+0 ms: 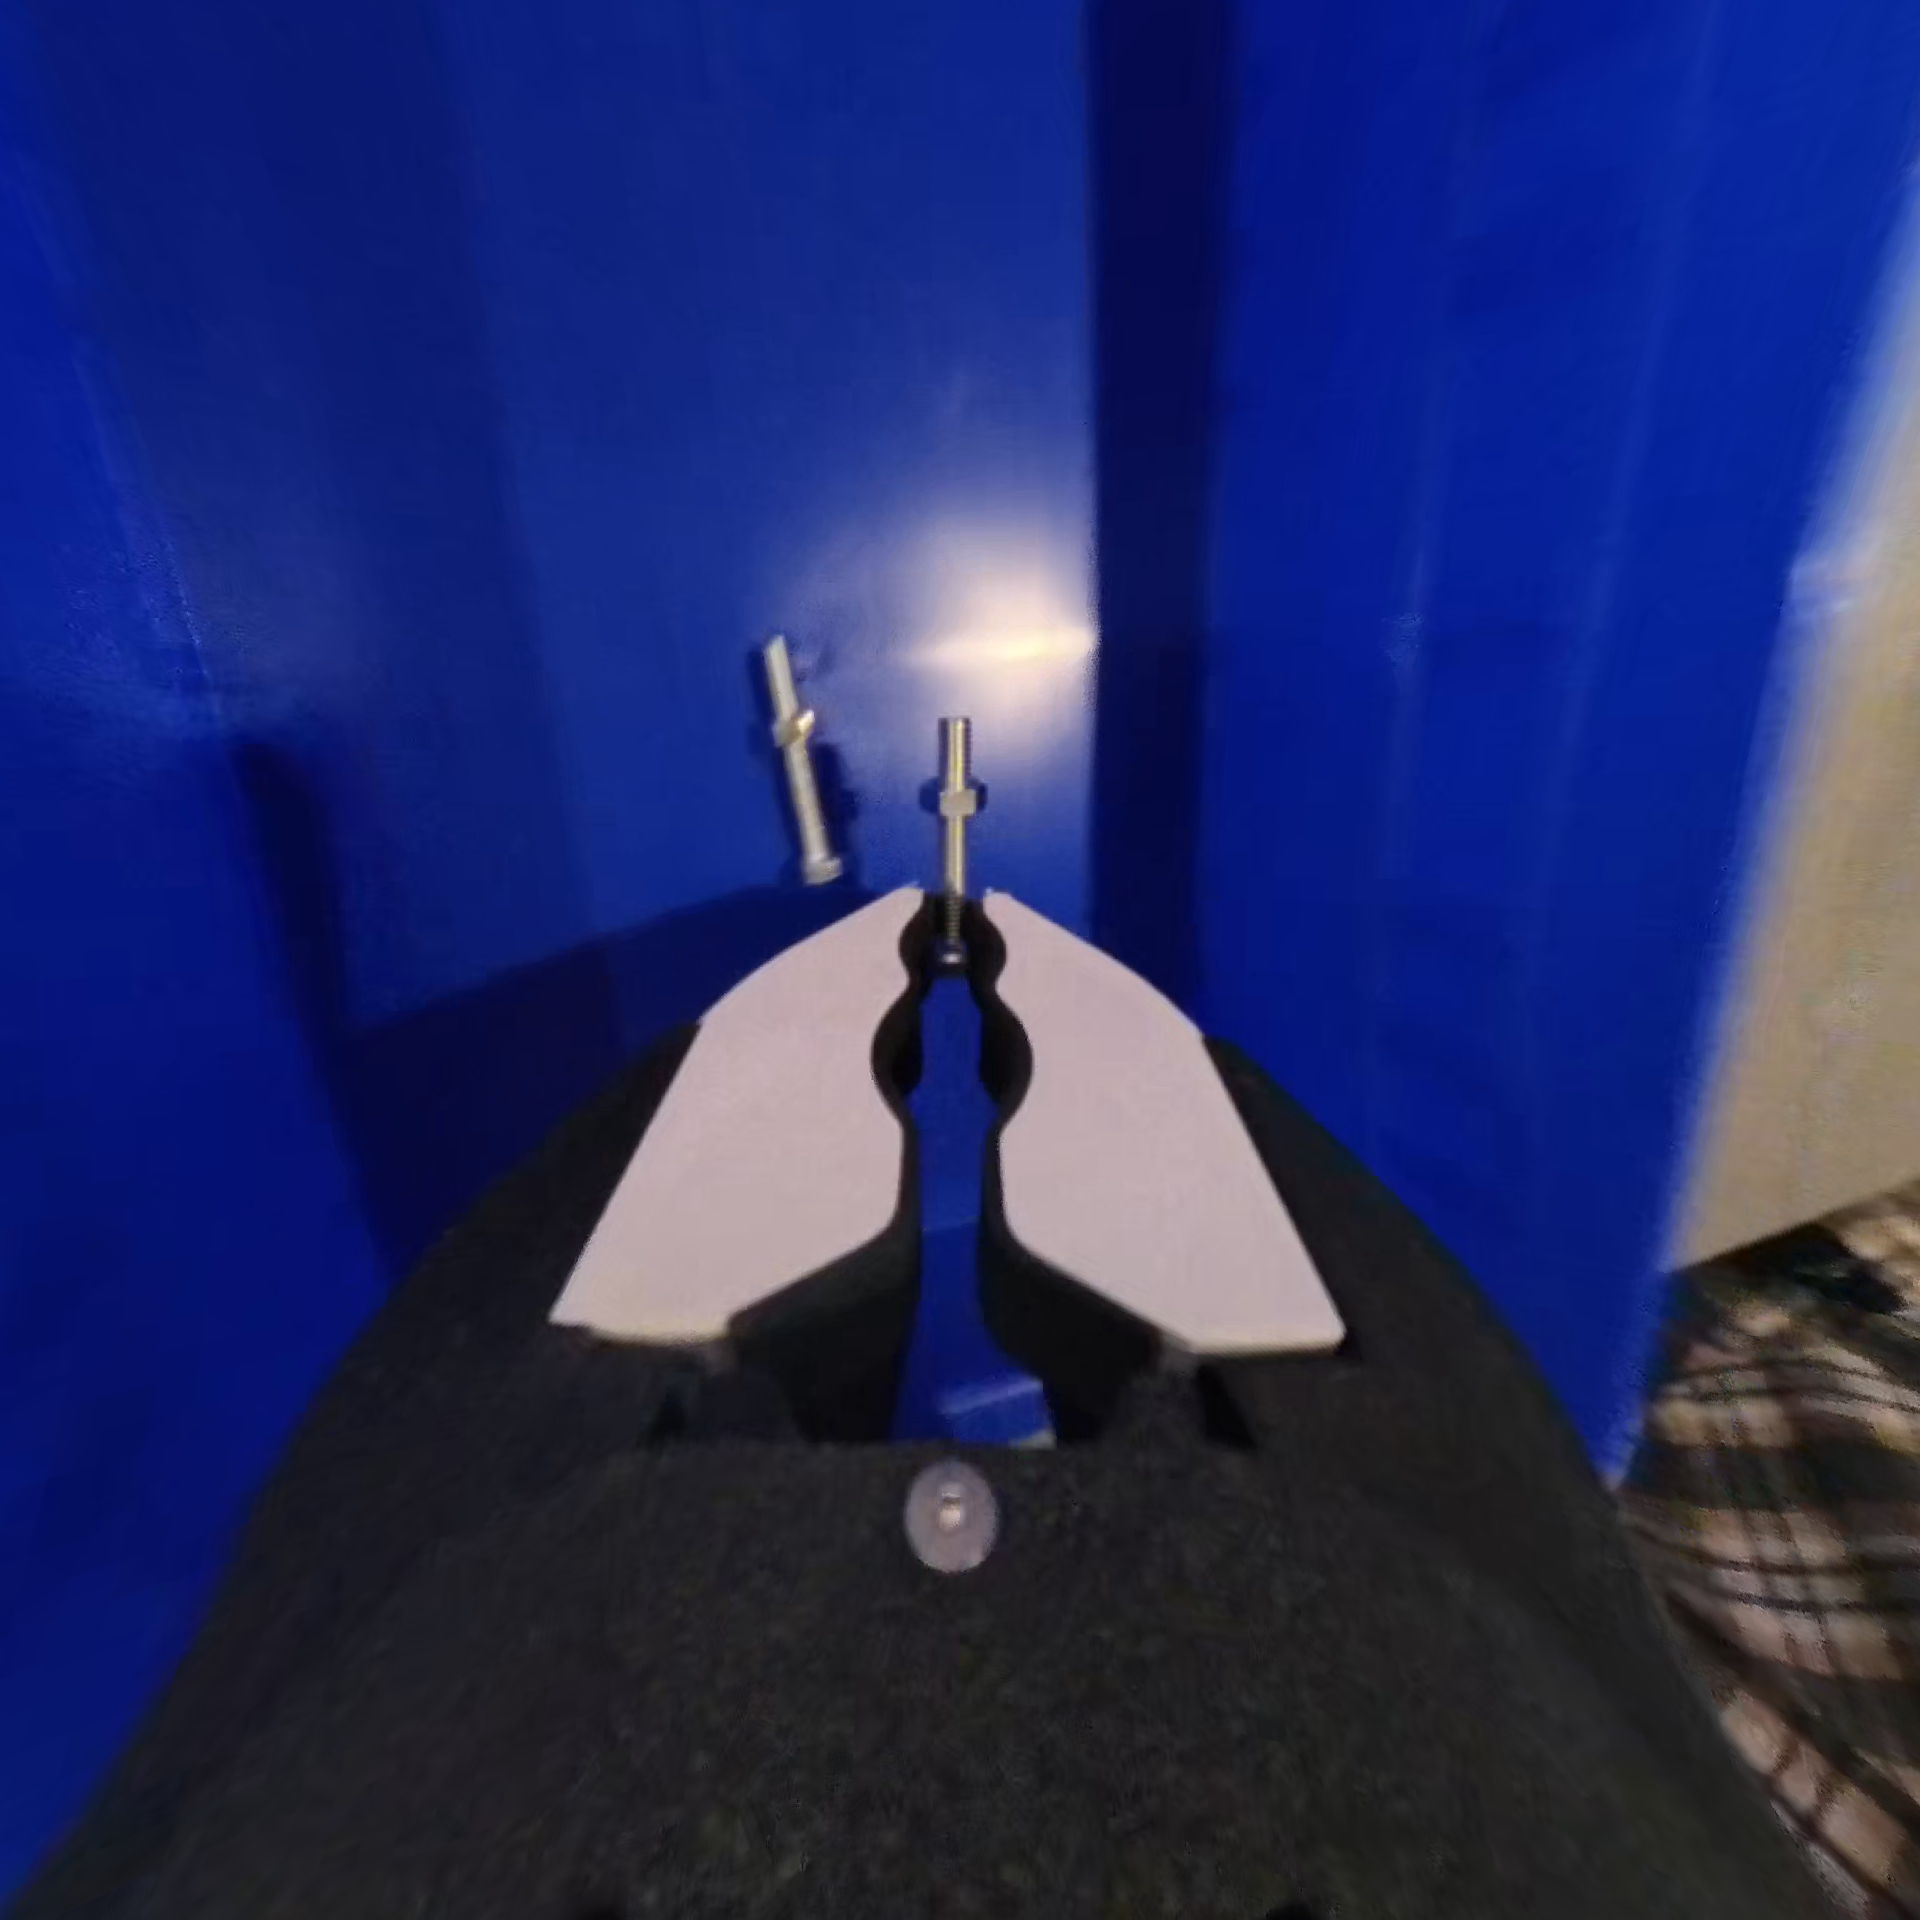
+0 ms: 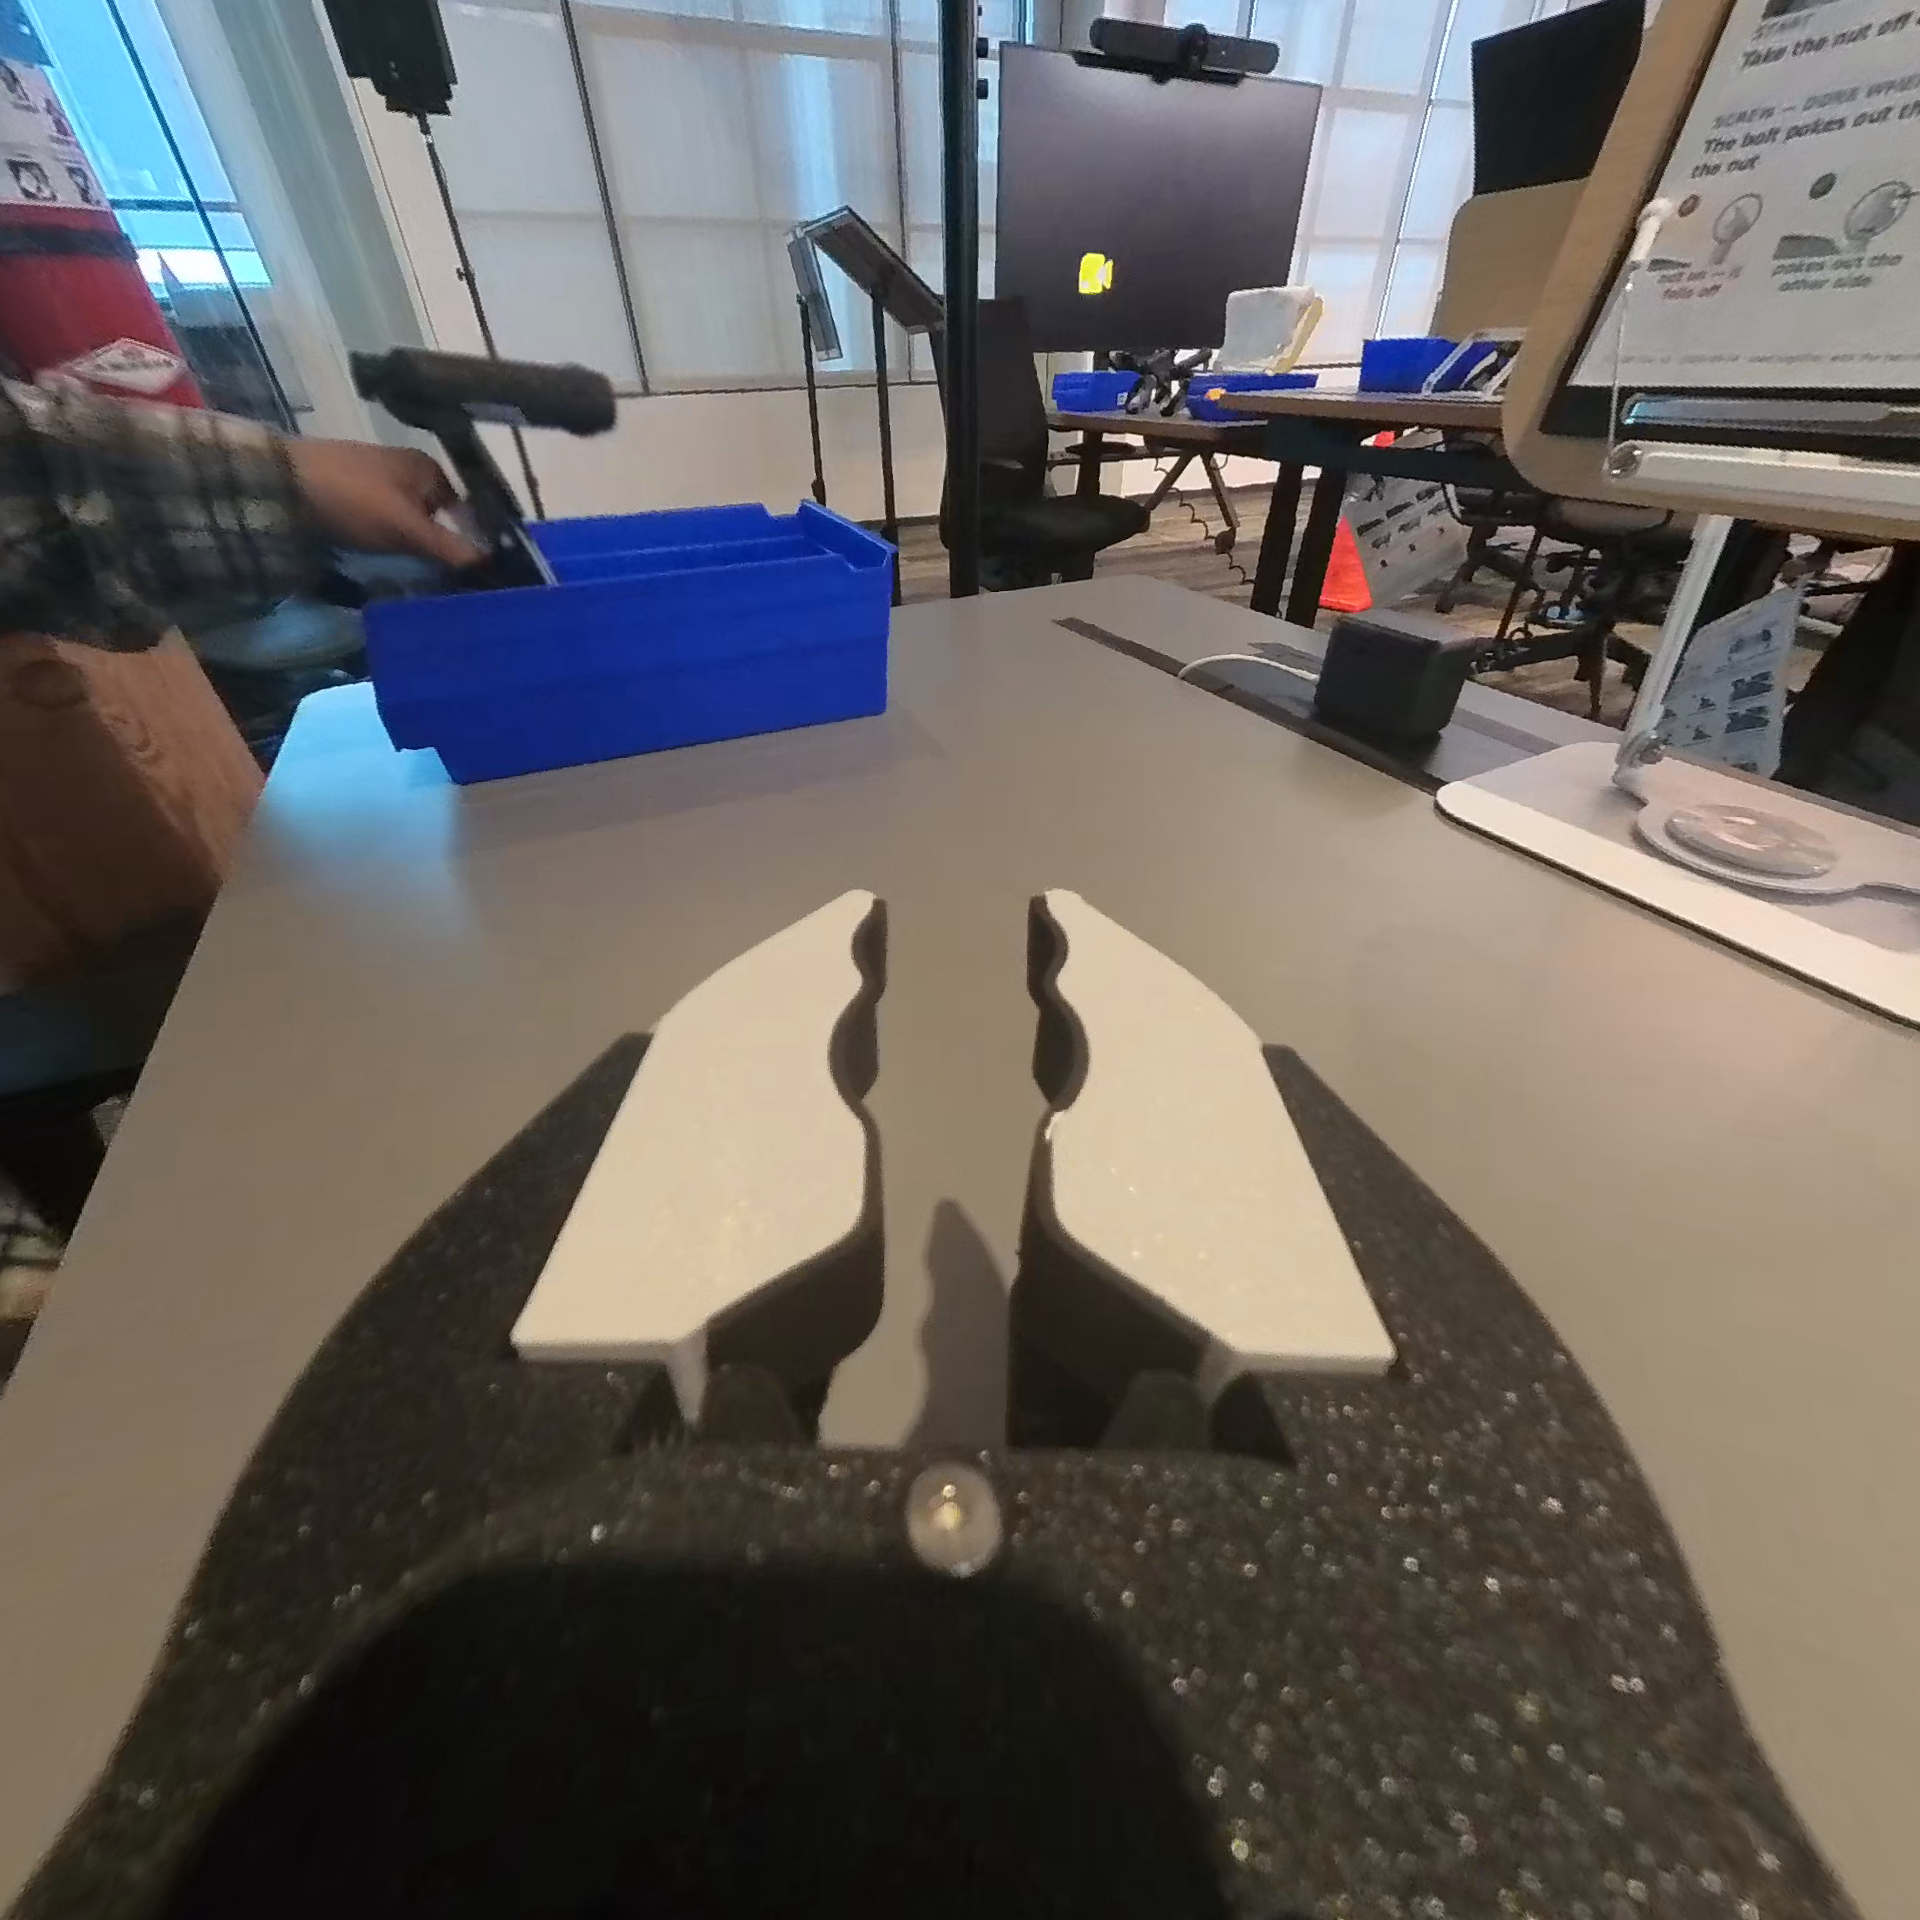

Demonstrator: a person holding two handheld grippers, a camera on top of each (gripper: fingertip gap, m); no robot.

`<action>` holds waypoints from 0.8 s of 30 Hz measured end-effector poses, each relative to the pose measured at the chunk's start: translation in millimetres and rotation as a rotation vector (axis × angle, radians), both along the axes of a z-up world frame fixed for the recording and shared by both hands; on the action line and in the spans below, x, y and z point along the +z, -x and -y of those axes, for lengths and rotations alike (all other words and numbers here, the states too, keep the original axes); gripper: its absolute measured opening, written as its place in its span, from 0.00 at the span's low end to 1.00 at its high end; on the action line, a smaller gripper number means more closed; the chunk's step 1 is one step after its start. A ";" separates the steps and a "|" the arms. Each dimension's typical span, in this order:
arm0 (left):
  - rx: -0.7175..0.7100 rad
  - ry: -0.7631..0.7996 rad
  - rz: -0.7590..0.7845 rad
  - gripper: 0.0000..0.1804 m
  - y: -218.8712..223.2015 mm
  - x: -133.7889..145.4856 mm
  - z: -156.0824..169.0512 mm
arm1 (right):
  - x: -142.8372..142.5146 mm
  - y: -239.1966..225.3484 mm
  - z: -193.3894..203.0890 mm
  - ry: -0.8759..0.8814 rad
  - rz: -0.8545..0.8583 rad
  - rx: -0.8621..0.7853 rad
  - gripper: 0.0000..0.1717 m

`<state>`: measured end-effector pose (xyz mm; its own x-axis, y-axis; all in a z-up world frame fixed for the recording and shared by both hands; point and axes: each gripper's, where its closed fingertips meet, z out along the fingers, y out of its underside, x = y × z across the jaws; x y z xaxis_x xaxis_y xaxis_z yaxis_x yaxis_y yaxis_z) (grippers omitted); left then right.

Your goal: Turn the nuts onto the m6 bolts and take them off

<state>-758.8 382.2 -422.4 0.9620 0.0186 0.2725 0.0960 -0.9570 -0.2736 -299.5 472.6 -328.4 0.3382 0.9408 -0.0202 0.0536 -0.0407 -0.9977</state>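
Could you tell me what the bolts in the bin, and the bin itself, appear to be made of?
The bolt clamped in the left gripper and the loose bolt beside it both look like bare metal, probably steel: silvery, with bright highlights, a threaded shank and a matching nut. The bin looks like moulded plastic: uniform saturated blue with a soft glossy glare.

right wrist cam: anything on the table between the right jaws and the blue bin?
Nothing. In the right wrist view, the stretch of grey table from the open right gripper to the blue bin is bare.
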 end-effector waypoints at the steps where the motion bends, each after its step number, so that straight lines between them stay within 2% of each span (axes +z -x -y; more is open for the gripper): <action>1: 0.004 -0.077 0.039 0.03 -4.1 16.8 -6.2 | 0.7 -1.4 -0.1 0.002 -0.007 -0.004 0.15; 4: -0.042 -0.404 0.177 0.03 -36.1 98.0 -32.2 | 8.9 -5.2 -0.1 0.008 -0.055 -0.013 0.15; 6: -0.139 -0.618 0.274 0.03 -82.1 158.4 -43.7 | 26.7 -7.3 0.0 0.019 -0.123 -0.019 0.20; 8: -0.271 -0.792 0.335 0.03 -142.0 203.4 -49.5 | 62.4 -8.6 2.8 0.034 -0.258 -0.013 0.28; 10: -0.434 -0.943 0.427 0.03 -214.3 231.2 -47.9 | 103.7 -5.2 9.3 0.044 -0.384 0.017 0.40; 12: -0.570 -1.047 0.531 0.03 -283.8 241.0 -43.1 | 138.0 5.0 19.1 0.048 -0.440 0.072 0.49; 14: -0.666 -1.100 0.662 0.03 -341.7 239.9 -38.1 | 159.8 17.2 30.6 0.046 -0.423 0.153 0.50; 16: -0.736 -1.120 0.794 0.02 -383.4 233.8 -34.4 | 169.0 22.9 32.0 0.027 -0.368 0.165 0.51; 20: -0.779 -1.103 0.960 0.02 -424.7 218.8 -36.6 | 161.7 25.5 28.4 0.019 -0.238 0.158 0.51; 24: -0.812 -1.107 0.994 0.02 -438.2 211.7 -37.2 | 144.6 28.6 21.6 0.045 -0.155 0.154 0.51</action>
